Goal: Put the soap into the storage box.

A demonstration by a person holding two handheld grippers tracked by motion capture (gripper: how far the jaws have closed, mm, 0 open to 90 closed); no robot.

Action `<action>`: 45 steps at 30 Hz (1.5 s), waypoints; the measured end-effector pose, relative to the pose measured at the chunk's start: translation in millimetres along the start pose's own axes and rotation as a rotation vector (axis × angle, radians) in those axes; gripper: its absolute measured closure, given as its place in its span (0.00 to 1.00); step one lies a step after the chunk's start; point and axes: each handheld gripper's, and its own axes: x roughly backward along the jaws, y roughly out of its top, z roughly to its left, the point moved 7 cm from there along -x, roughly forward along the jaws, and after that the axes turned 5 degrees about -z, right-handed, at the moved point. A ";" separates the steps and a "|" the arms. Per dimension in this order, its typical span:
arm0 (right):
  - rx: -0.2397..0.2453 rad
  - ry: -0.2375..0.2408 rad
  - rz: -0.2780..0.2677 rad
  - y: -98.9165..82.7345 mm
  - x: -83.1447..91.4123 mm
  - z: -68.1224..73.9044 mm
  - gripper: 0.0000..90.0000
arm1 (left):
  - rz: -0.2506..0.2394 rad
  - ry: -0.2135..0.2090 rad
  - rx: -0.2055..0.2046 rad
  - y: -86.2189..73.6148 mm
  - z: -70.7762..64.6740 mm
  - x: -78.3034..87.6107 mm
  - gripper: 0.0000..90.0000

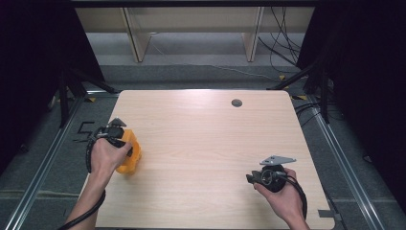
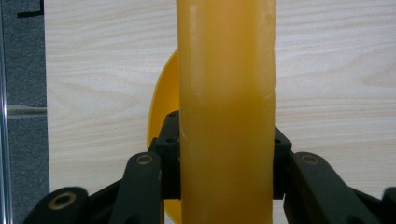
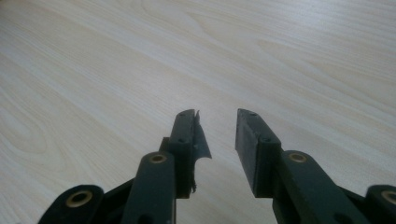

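Left gripper (image 2: pixel 226 186) clamped on orange block (image 2: pixel 226 107) at table's (image 1: pixel 206 139) left edge. Right gripper (image 3: pixel 219 135) released, 2 jaws apart over bare wood.

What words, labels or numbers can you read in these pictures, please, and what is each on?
"5": a dark mark shaped like this digit on the grey floor left of the table, seen in the high view.
Nothing readable on the orange object, the table or either gripper.
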 end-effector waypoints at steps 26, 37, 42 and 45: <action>0.004 -0.002 0.002 -0.3 -0.3 0.1 0.76 | 0.003 0.011 -0.011 -4.5 -1.9 14.0 0.67; -0.003 0.000 0.006 -0.7 -0.5 0.5 0.76 | 0.033 0.021 0.011 -7.7 -2.2 10.0 0.67; -0.005 0.000 0.007 -0.8 -0.5 0.5 0.76 | 0.039 0.018 0.004 -9.5 -0.7 4.5 0.67; -0.005 0.002 0.006 -0.8 -0.7 0.7 0.76 | 0.050 0.017 -0.006 -11.5 -0.3 -0.5 0.67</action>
